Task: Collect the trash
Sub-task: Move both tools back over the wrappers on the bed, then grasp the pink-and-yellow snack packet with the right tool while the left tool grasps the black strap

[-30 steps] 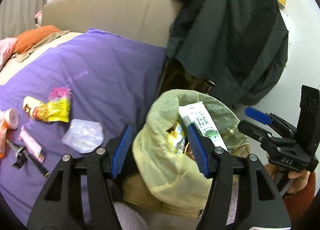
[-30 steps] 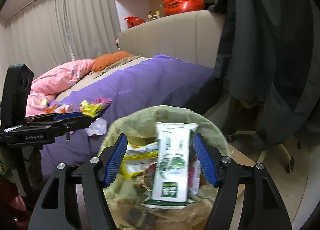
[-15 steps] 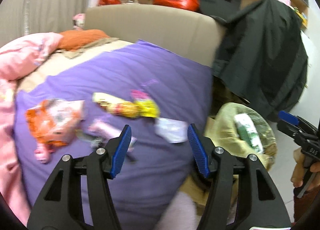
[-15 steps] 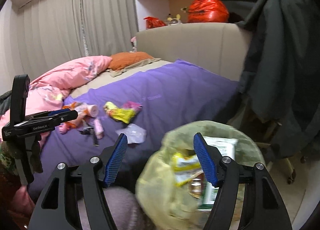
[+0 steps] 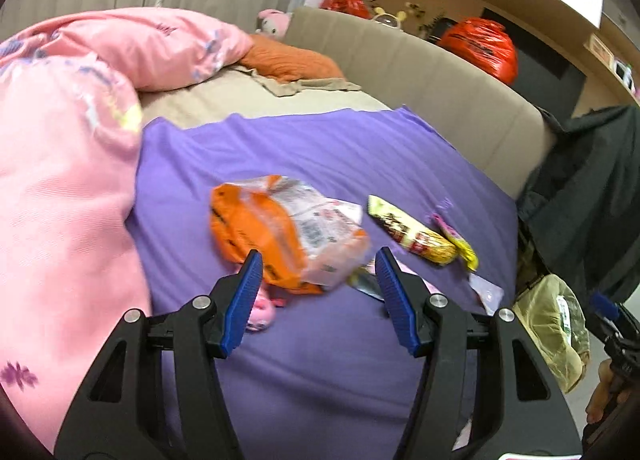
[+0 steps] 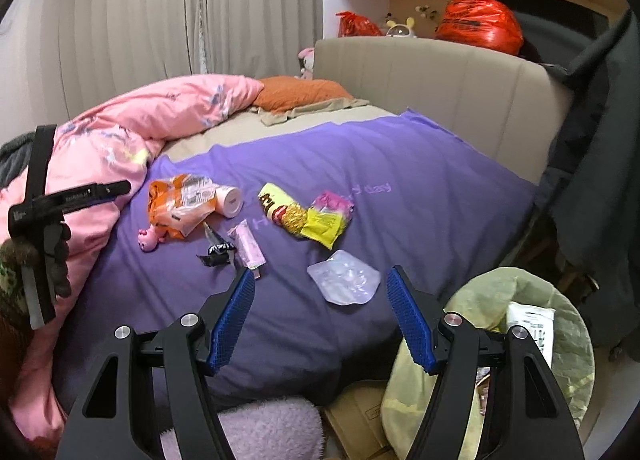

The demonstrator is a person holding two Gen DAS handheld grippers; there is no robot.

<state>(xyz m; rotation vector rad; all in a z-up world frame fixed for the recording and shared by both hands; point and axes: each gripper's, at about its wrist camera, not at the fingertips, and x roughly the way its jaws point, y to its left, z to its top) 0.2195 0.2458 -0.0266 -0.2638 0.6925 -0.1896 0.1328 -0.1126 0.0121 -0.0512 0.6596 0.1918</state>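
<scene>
Trash lies on the purple bedspread (image 6: 400, 187): an orange and clear wrapper (image 5: 288, 227) (image 6: 180, 203), a yellow snack wrapper (image 5: 420, 236) (image 6: 304, 215), a pink tube (image 6: 250, 246), a black wrapper (image 6: 216, 250) and a clear plastic piece (image 6: 344, 278). My left gripper (image 5: 318, 300) is open and empty, just in front of the orange wrapper. My right gripper (image 6: 320, 320) is open and empty, near the clear plastic piece. The yellow-green trash bag (image 6: 520, 344) (image 5: 552, 332) stands beside the bed at lower right, holding a white packet (image 6: 532, 328).
A pink duvet (image 6: 132, 131) is heaped on the bed's left side. A small pink toy (image 6: 150, 238) lies by the orange wrapper. The beige headboard (image 6: 440, 75) is behind, with red bags (image 6: 480, 19) on the shelf. A dark coat (image 6: 600, 119) hangs at right.
Both grippers have swung left, away from the trash bag and toward the bed. The left gripper has come close to the orange wrapper. Both stay open and empty.
</scene>
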